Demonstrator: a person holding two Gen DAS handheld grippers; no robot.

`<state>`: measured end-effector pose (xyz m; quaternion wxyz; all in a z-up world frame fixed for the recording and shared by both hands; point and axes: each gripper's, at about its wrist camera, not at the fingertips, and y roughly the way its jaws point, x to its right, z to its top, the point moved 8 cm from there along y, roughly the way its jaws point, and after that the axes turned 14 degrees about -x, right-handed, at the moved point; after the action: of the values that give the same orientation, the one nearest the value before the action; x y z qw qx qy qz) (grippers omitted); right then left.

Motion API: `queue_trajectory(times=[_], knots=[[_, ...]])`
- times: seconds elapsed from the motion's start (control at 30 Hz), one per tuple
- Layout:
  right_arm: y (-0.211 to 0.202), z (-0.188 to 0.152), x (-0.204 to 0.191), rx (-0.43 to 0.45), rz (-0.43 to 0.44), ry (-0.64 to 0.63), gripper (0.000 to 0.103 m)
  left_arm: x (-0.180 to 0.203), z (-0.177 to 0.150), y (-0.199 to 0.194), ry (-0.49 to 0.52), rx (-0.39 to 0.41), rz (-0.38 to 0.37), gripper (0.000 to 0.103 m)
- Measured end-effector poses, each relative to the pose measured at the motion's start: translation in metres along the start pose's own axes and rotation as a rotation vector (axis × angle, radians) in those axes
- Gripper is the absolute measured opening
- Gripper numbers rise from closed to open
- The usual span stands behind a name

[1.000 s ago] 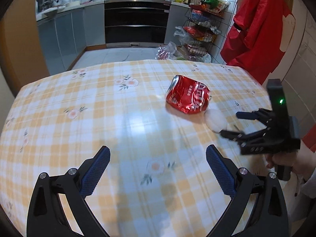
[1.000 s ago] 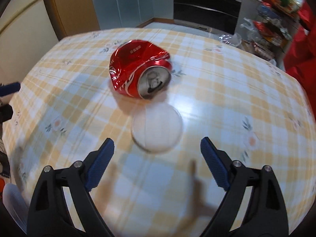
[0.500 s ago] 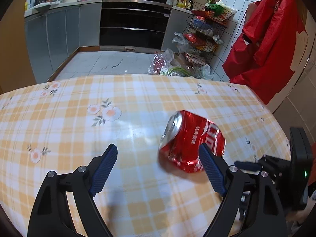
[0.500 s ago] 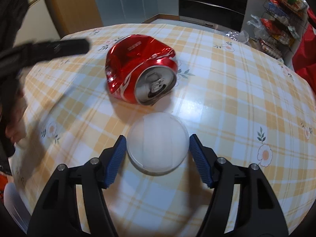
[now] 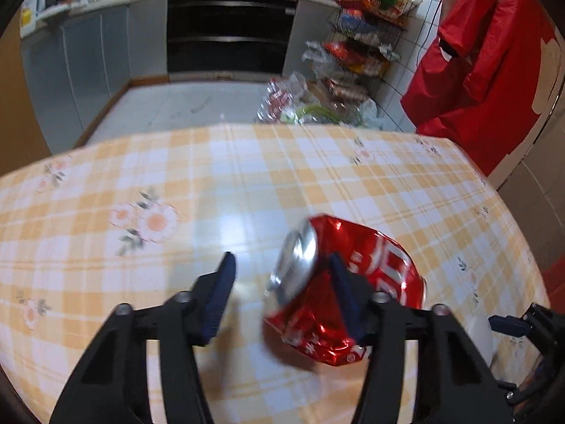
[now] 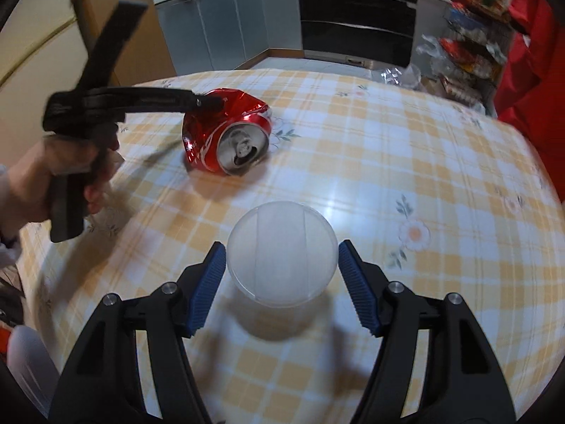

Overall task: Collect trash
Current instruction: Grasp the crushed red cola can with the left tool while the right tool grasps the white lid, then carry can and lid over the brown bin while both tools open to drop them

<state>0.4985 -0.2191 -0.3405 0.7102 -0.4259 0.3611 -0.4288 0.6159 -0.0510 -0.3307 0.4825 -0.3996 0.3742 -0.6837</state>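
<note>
A crushed red soda can [image 5: 344,291] lies on its side on the yellow checked tablecloth [image 5: 247,176], its silver top end facing the right wrist camera [image 6: 226,130]. The left gripper [image 5: 282,293] is spread apart; its right finger sits in front of the can's dented body, while the left finger stands clear of the can's silver end, so the can is only partly between them and not pinched. From the right wrist view, the left gripper [image 6: 208,100] reaches in from the left with a tip at the can's upper edge, held by the person's left hand [image 6: 46,176].

Nearer the right side of the table, a translucent white plastic lid [image 6: 281,254] lies flat on the cloth, apart from the can. The right gripper [image 6: 281,282] brackets it, fingers spread with a blue pad just beside each edge; whether the pads touch the lid cannot be told.

Beyond the table, a wire rack [image 5: 360,46] holds packaged snacks and bottles, with plastic bags [image 5: 307,106] on the floor beside it. A red garment [image 5: 487,63] hangs on the right wall.
</note>
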Motion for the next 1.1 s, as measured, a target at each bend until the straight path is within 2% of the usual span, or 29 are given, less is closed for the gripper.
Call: queue_trajectory(times=[0.03, 0.07, 0.13, 0.2, 0.47, 0.63, 0.8, 0.97, 1.1], knots=[[-0.003, -0.003, 0.001, 0.003, 0.012, 0.015, 0.066, 0.004, -0.003, 0.0, 0.01, -0.002, -0.005, 0.027], [-0.006, -0.007, 0.001, 0.009, 0.021, 0.028, 0.066, 0.006, -0.005, -0.003, 0.022, 0.006, 0.003, 0.024], [-0.014, -0.014, 0.0, 0.024, 0.034, 0.047, 0.066, 0.008, -0.014, -0.011, 0.044, 0.02, 0.036, 0.02], [-0.02, -0.019, -0.003, 0.039, 0.052, 0.069, 0.066, 0.009, -0.027, -0.022, 0.04, 0.022, 0.018, 0.018], [-0.07, -0.054, -0.029, 0.123, 0.084, 0.124, 0.066, 0.003, -0.082, -0.088, 0.025, 0.07, 0.04, 0.018], [-0.102, -0.084, -0.045, 0.139, 0.107, 0.158, 0.066, 0.007, -0.131, -0.137, 0.025, 0.074, 0.04, 0.018], [-0.137, -0.111, -0.063, 0.172, 0.112, 0.167, 0.066, 0.01, -0.182, -0.195, 0.02, 0.117, 0.045, 0.018], [-0.164, -0.134, -0.082, 0.19, 0.12, 0.168, 0.066, 0.024, -0.234, -0.252, 0.054, 0.151, 0.077, 0.018], [-0.191, -0.151, -0.102, 0.215, 0.123, 0.148, 0.066, 0.043, -0.268, -0.287, 0.074, 0.185, 0.067, 0.018]])
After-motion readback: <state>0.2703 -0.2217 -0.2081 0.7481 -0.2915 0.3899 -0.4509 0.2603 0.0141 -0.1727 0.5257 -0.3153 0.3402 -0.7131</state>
